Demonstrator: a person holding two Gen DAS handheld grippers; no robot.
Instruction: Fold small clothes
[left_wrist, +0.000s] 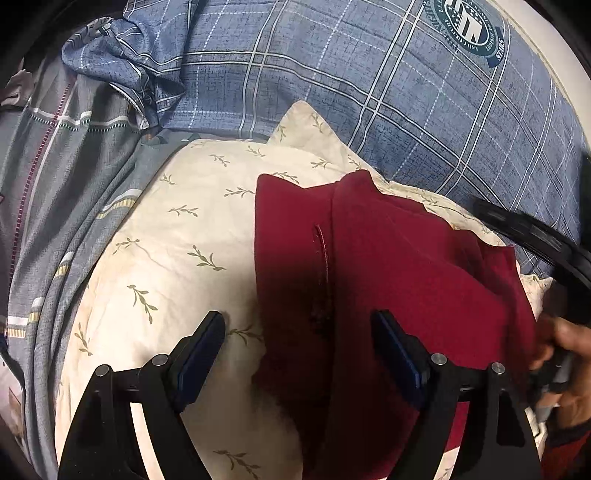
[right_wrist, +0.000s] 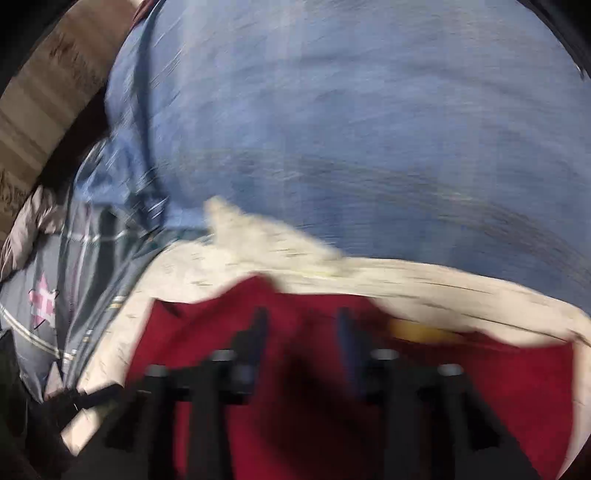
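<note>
A dark red garment (left_wrist: 406, 258) lies partly folded on a cream pillow with a leaf print (left_wrist: 184, 229). My left gripper (left_wrist: 297, 317) hovers open over the garment's left edge, one finger above the pillow and the other above the red cloth, with nothing gripped. The right wrist view is blurred by motion. There my right gripper (right_wrist: 302, 321) stands over the red garment (right_wrist: 517, 387) with its jaws apart and red cloth showing in the gap. The cream pillow (right_wrist: 406, 280) runs along behind it.
Blue plaid bedding (left_wrist: 332, 74) with a round emblem covers the far side, and grey striped bedding (left_wrist: 55, 203) lies bunched at the left. A hand (left_wrist: 569, 350) and a black curved tool part (left_wrist: 546, 243) enter at the right edge. Blue bedding (right_wrist: 332, 129) fills the right view's background.
</note>
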